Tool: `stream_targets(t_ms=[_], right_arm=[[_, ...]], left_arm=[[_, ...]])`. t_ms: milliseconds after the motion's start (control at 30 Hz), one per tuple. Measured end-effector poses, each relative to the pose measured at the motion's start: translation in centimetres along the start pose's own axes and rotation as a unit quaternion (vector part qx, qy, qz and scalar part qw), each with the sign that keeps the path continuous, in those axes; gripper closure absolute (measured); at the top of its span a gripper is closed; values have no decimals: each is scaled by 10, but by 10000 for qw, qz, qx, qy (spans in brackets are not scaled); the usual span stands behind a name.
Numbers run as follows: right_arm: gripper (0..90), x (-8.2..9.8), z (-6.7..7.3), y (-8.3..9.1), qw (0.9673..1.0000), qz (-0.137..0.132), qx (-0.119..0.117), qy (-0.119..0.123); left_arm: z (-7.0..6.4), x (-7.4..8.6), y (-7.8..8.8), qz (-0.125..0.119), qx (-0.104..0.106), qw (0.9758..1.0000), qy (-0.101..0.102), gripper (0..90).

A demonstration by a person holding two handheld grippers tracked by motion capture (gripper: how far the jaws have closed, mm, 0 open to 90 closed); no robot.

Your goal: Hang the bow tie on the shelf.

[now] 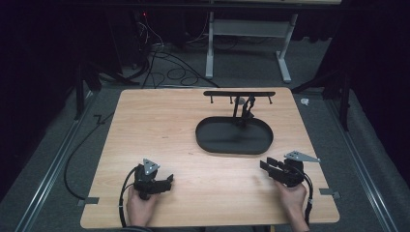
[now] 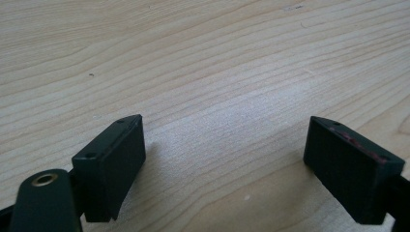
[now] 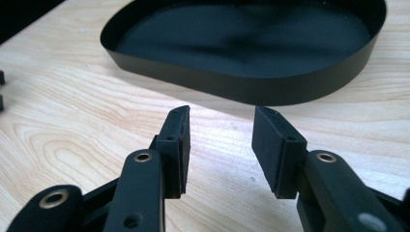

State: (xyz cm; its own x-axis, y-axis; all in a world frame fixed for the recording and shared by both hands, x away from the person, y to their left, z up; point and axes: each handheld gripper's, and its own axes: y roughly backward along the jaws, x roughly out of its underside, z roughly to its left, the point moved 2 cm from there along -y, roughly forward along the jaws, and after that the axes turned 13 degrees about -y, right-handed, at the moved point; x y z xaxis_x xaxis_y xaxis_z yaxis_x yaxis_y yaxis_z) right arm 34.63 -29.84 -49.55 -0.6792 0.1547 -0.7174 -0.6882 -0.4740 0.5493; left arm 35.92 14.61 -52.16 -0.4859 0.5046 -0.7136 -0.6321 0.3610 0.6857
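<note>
Resting low over the pale wooden table [image 1: 159, 125], the left gripper [image 1: 168, 182] has its two black jaws spread wide, with only bare wood grain between them. The right gripper [image 1: 267, 166] sits near the right front part of the table; its jaws stand apart with a narrower gap and hold nothing. Just ahead of them lies the black oval tray [image 3: 251, 92]. A black rack with hooks [image 1: 239, 94] stands at the tray's far edge.

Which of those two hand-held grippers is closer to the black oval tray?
Right. The right hand-held gripper sits just before the tray's near right rim; the left hand-held gripper is farther, toward the near left.
</note>
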Motion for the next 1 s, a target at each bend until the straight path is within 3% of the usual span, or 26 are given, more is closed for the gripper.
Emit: stream_targets(t_ms=[700, 1000], right_arm=[[584, 10, 7, -18, 9984, 292, 335, 347], [562, 14, 9, -25, 9944, 482, 644, 688]], left_arm=[[0, 0, 0, 1, 0, 10000, -1, 153], [0, 0, 0, -1, 1, 10000, 1, 153]])
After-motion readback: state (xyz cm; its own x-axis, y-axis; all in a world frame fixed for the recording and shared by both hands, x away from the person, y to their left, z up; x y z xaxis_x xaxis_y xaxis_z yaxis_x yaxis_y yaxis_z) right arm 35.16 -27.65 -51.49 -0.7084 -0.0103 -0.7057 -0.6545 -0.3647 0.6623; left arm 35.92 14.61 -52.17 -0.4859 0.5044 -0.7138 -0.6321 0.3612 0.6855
